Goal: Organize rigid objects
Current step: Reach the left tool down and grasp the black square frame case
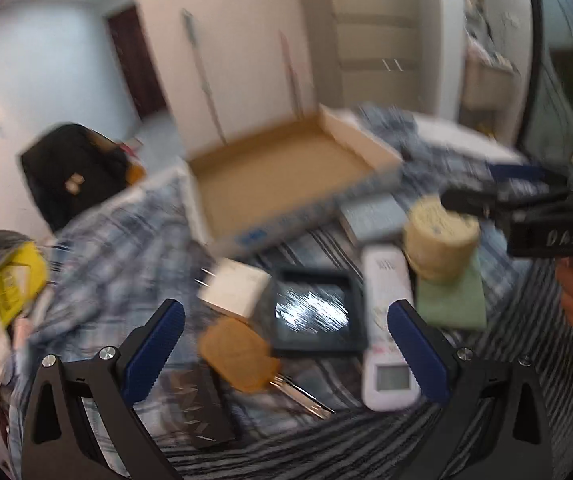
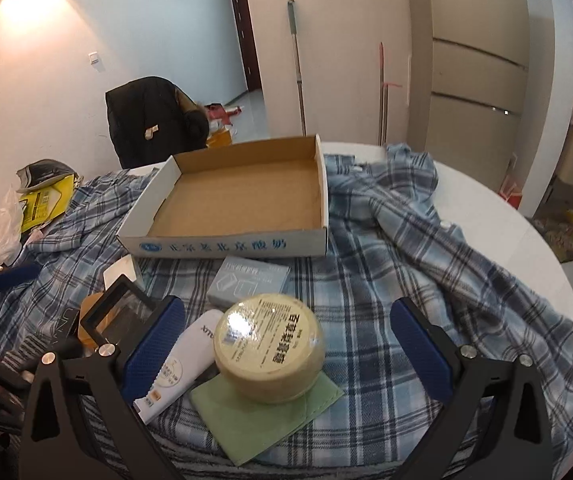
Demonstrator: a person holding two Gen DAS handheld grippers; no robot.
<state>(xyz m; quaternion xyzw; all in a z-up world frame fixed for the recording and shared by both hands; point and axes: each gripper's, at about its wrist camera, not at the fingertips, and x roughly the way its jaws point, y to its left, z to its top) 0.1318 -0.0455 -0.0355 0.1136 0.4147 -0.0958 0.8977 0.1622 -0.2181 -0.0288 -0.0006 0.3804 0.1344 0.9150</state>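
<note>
An open cardboard box point(image 2: 242, 196) lies on the plaid cloth, also in the left wrist view point(image 1: 286, 176). In front of it lie a round cream tin point(image 2: 269, 354) on a green cloth point(image 2: 270, 416), a white remote point(image 2: 180, 364), a grey-blue small box point(image 2: 248, 286) and a black square frame point(image 1: 316, 312). A white block point(image 1: 236, 288), an orange tag point(image 1: 238, 354) and a black flat item point(image 1: 200, 412) lie near the left gripper point(image 1: 286, 354), which is open and empty above them. The right gripper point(image 2: 286, 354) is open around the tin, not touching it.
A blue plaid shirt point(image 2: 426, 240) covers the round white table point(image 2: 526, 232). A yellow package point(image 2: 42, 204) and plastic bag lie at the left edge. A black coat on a chair point(image 2: 146, 120) stands behind. The left view is motion-blurred.
</note>
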